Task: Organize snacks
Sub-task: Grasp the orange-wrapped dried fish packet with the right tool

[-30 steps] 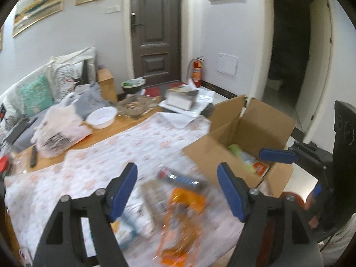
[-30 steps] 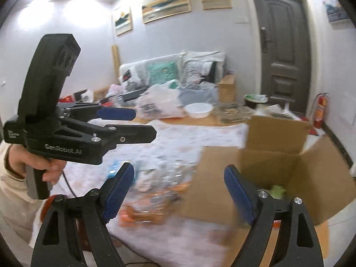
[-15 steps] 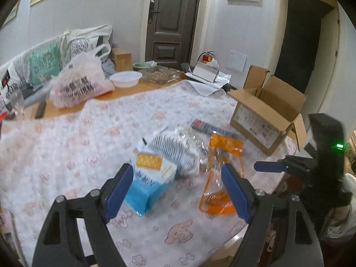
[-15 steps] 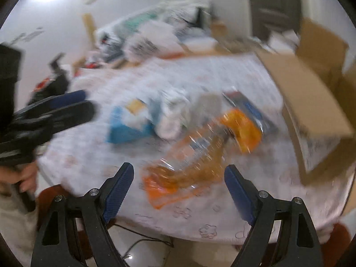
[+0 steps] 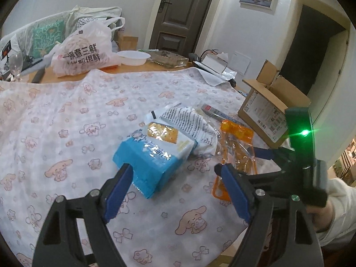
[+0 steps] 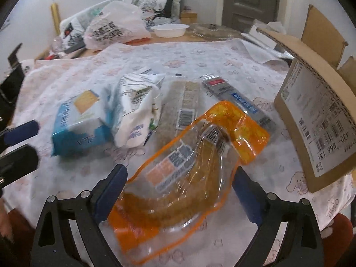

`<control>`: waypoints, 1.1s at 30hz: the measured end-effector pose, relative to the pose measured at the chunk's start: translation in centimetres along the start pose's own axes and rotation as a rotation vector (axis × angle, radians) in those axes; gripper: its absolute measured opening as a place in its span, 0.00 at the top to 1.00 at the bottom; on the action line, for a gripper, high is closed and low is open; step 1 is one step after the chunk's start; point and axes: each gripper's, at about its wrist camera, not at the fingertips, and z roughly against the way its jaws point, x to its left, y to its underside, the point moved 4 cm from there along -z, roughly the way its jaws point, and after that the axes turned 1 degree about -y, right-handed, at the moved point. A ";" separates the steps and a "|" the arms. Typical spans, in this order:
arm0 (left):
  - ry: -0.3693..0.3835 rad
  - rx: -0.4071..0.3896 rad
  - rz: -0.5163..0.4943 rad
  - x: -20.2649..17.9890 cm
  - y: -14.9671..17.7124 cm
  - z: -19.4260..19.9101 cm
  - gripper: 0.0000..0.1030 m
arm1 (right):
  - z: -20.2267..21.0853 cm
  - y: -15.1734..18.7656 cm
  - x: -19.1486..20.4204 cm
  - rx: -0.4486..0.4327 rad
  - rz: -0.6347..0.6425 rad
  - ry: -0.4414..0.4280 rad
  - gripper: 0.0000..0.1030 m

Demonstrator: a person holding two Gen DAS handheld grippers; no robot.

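Note:
Several snacks lie on the patterned tablecloth. A blue cracker pack (image 5: 153, 155) (image 6: 77, 122) lies next to a white crumpled bag (image 5: 189, 122) (image 6: 135, 109), a clear pack of pale bars (image 6: 182, 102), a grey-blue bar (image 6: 238, 98) and an orange-edged clear bag (image 5: 235, 146) (image 6: 189, 173). My left gripper (image 5: 175, 189) is open just short of the blue pack. My right gripper (image 6: 180, 191) is open around the near end of the orange bag, apart from it. An open cardboard box (image 5: 267, 111) (image 6: 316, 111) stands at the right.
A white plastic shopping bag (image 5: 82, 53), a white bowl (image 5: 133, 56) and a glass dish (image 5: 169, 59) stand on the far wooden table part. A wine glass (image 5: 15, 64) stands far left. The table's near edge (image 5: 229, 247) runs just below the grippers.
Both grippers have swung down from looking across the room and moved in close to the snacks. The left one has neared the blue pack, the right one the orange bag. Both stay open.

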 end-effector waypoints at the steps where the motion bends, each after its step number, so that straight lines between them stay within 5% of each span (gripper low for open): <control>1: -0.002 -0.002 0.000 0.0 0.0 0.0 0.23 | -0.2 0.0 0.0 -0.004 0.007 0.022 0.10; 7: 0.014 -0.012 0.005 0.1 -0.3 0.1 0.23 | 0.1 0.0 0.2 -0.040 0.083 0.078 0.09; 19: 0.044 -0.011 -0.015 -1.0 -0.3 -0.1 0.23 | 1.8 1.7 -4.1 0.026 0.069 0.097 0.09; 25: 0.055 -0.004 -0.021 -1.5 -0.3 -0.6 0.23 | 1.7 0.9 -3.8 -0.008 0.004 0.023 0.11; 30: 0.051 0.005 -0.019 -1.5 -0.4 -0.9 0.23 | 1.1 1.2 -4.4 0.006 -0.015 0.029 0.32; 33: 0.055 0.002 -0.018 -1.5 -0.5 -0.9 0.23 | 1.4 1.6 -4.8 0.018 0.016 0.030 0.35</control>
